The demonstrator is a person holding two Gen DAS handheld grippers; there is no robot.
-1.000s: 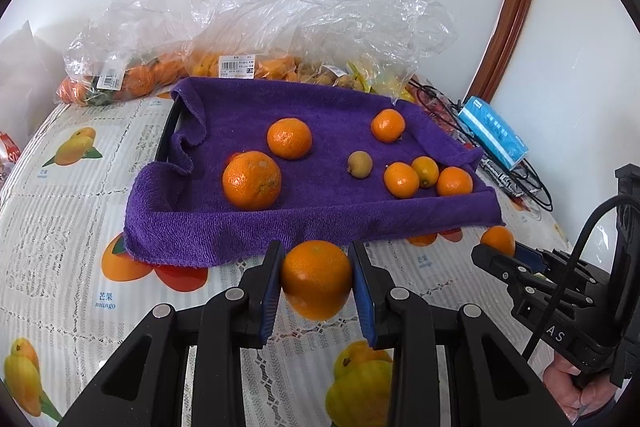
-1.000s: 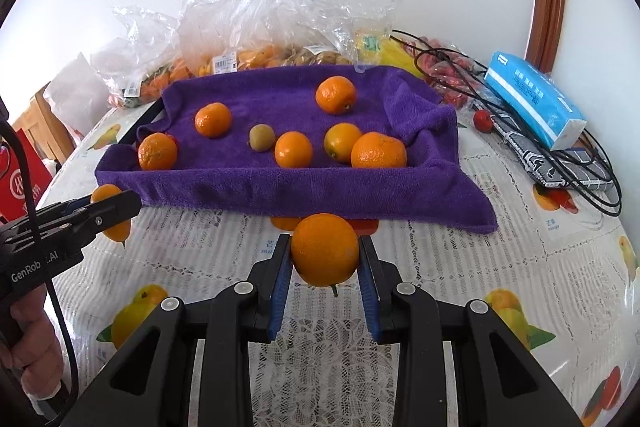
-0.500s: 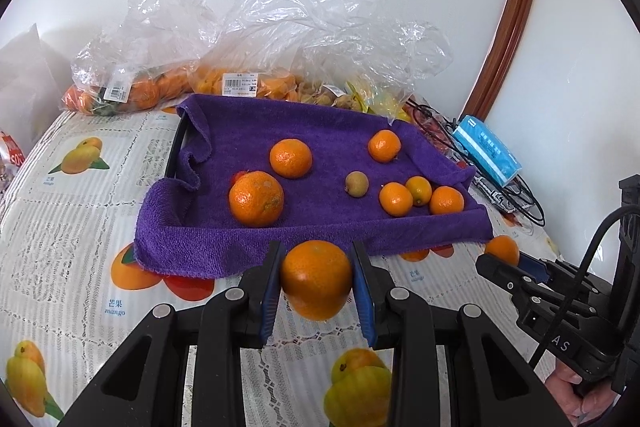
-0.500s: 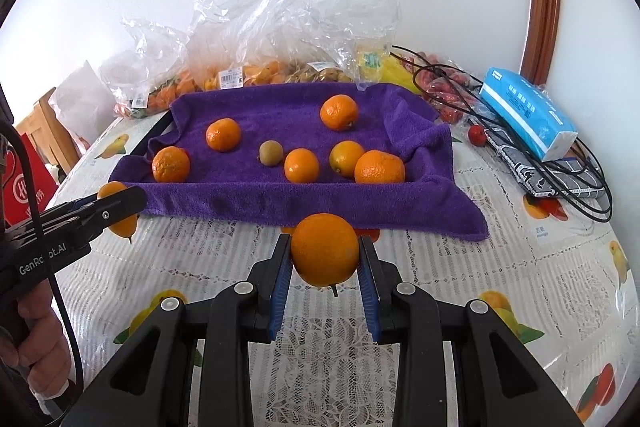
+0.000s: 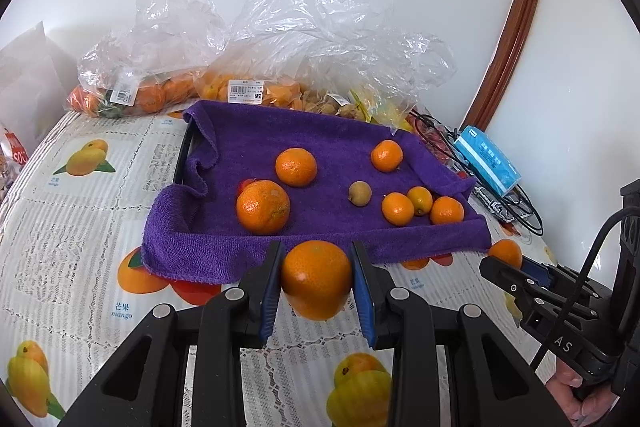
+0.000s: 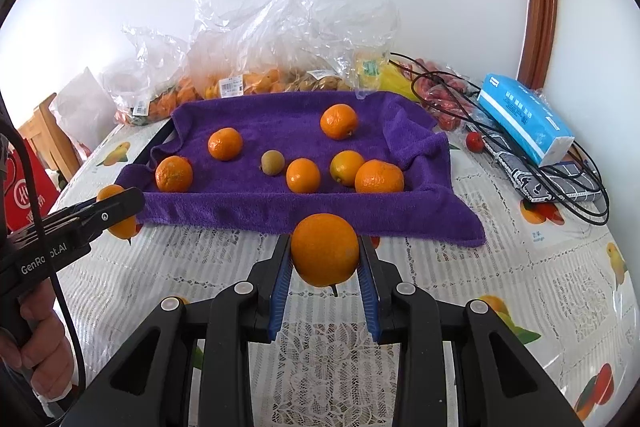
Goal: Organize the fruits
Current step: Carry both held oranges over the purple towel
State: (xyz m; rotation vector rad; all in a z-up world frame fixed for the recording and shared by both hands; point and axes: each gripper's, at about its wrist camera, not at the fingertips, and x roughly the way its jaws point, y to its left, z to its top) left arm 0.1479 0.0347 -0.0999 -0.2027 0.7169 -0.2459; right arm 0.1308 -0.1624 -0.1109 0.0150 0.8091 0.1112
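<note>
The tablecloth [image 5: 60, 251] near the bench's left edge reads "芒果 mango". The left gripper [image 6: 120, 205] body reads "GenRobot.AI". The right gripper [image 5: 506, 269] body shows "AS".

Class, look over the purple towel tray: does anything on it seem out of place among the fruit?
One small brownish-green round fruit sits mid-towel among the oranges, the only non-orange piece on the purple towel; its kind is unclear.

My left gripper [image 5: 316, 285] and right gripper [image 6: 325, 281] are black, with blue pads [image 5: 269, 301] and silver screws. White letters mark their sides. A black cable hangs by my bare hand [image 6: 38, 359].
</note>
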